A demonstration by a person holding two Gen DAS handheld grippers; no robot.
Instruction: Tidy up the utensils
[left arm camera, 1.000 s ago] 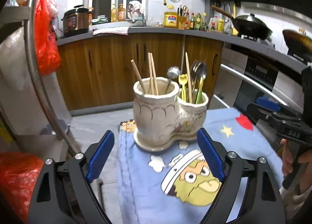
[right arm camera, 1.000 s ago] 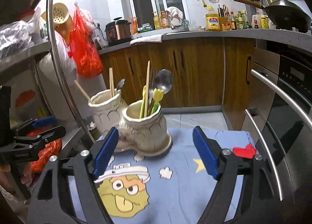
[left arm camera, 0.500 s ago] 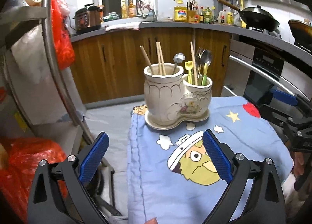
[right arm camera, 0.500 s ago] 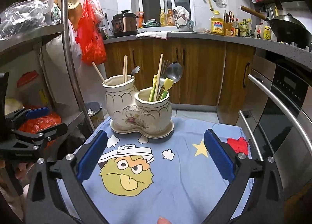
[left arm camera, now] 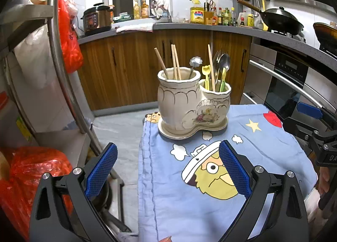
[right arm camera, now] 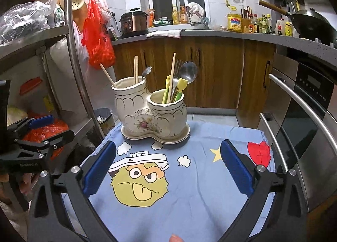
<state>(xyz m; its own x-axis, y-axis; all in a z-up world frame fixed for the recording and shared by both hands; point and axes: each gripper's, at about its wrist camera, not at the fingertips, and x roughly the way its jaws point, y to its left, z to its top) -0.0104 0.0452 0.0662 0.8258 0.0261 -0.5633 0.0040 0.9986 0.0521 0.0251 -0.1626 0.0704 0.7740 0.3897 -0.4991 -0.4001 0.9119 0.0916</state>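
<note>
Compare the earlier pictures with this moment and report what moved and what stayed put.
Both grippers backed away from the ceramic utensil holder, which now looks smaller and farther in both views. The left gripper and right gripper spread slightly wider; neither took anything. The holder, its chopsticks and spoons, and the blue cartoon cloth stayed as they were.

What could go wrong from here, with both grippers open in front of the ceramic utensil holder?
1. The ceramic utensil holder stands on a loose cartoon cloth; a gripper dragging the cloth might pull it over.
2. The holder sits near the cloth's far edge, so a push from the left gripper or right gripper could slide it off.
3. One chopstick leans among the steel spoon and yellow-green utensils; lifting it may snag them.
</note>
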